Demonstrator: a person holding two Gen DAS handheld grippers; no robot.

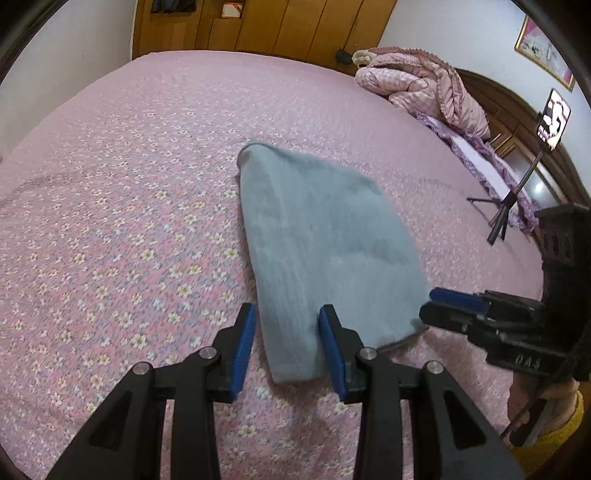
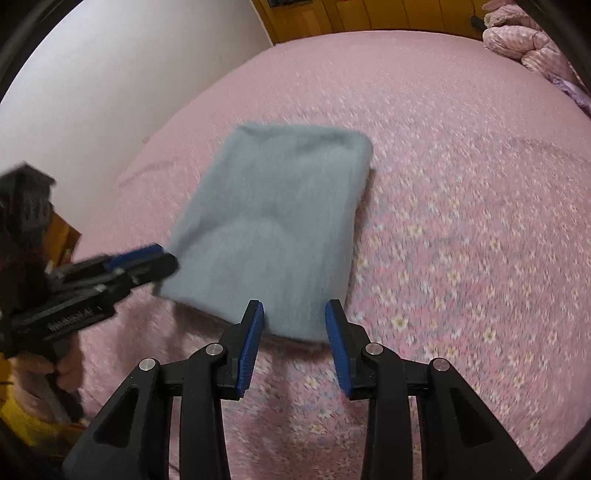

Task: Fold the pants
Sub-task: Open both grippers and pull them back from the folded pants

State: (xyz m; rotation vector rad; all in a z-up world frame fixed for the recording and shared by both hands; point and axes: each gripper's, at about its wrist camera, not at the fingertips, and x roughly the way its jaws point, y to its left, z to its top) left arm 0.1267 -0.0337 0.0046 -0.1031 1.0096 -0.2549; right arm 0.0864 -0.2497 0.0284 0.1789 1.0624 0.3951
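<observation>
The pants [image 1: 321, 236] are a grey-blue folded rectangle lying flat on the pink flowered bed cover [image 1: 110, 184]. My left gripper [image 1: 288, 314] hovers over their near left corner. Its blue pads stand apart on either side of the cloth without pinching it. My right gripper [image 2: 294, 306] stands open at the near right edge of the pants [image 2: 273, 206], whose hem shows between its fingers, unpressed. Each gripper appears in the other's view: the right gripper [image 1: 443, 306] at the pants' right corner, the left gripper [image 2: 155, 258] at their left corner.
A crumpled pink quilt [image 1: 424, 85] lies at the far right of the bed by the headboard. A phone on a tripod [image 1: 552, 122] stands on the bed to the right. A wooden wardrobe [image 1: 277, 26] is beyond the bed and a white wall [image 2: 110, 74] to its left. A yellow-sleeved hand [image 1: 554, 410] holds the right gripper.
</observation>
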